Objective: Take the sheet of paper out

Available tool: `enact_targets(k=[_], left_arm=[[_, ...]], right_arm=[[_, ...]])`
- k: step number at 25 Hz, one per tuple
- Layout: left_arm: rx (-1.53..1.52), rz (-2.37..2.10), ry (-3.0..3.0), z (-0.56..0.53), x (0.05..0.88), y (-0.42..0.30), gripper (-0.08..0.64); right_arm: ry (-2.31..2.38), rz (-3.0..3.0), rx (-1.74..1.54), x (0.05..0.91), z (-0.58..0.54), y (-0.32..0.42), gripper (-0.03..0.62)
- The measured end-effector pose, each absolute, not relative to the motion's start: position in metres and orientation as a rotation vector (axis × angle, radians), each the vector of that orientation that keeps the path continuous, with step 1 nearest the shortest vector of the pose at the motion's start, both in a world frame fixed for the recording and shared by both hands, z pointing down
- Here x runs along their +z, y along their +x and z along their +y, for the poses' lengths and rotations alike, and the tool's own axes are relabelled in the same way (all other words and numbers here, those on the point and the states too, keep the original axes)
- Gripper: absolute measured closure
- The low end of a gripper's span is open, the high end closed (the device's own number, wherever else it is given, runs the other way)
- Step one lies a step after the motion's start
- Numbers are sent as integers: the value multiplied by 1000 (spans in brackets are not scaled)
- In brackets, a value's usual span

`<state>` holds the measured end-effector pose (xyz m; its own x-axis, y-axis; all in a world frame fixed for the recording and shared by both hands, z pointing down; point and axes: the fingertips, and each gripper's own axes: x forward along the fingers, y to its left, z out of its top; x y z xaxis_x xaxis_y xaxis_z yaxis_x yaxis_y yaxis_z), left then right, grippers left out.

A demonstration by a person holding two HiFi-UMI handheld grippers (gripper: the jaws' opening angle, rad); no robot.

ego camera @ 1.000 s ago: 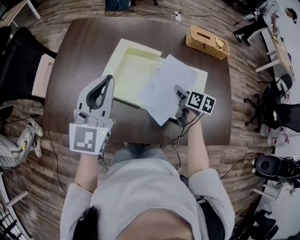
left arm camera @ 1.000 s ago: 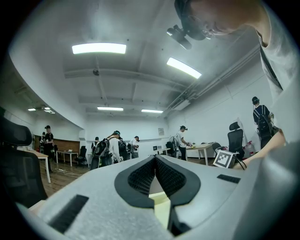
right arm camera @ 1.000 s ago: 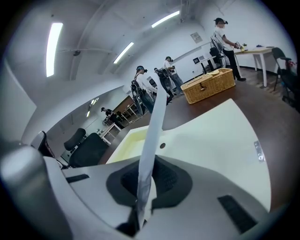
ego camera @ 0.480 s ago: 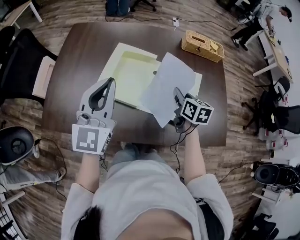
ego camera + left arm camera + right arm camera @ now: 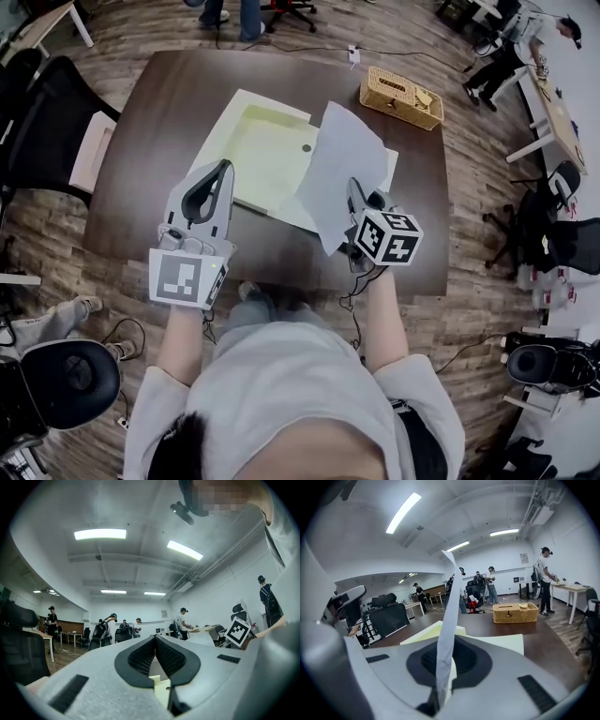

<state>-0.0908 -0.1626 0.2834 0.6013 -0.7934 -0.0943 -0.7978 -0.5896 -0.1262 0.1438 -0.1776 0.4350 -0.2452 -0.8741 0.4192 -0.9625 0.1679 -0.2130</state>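
Two grippers hang over the near side of the brown table (image 5: 141, 122). Your left gripper (image 5: 223, 169) has its fingers pressed together with nothing between them, its tip at the near left edge of the open yellow folder (image 5: 262, 150). Your right gripper (image 5: 354, 187) pinches the near corner of the sheet of paper (image 5: 342, 164), which is held up and tilted over the folder's right half. Far right, a wicker basket (image 5: 401, 97) rests on the table, apart from the paper
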Motion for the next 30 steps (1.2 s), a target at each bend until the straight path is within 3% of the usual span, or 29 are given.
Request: enact_targets(k=[30], left_arm=[[79, 1365, -2635, -109, 268, -54, 552]], right_arm=[[1823, -2330, 120, 338, -113, 154, 578]])
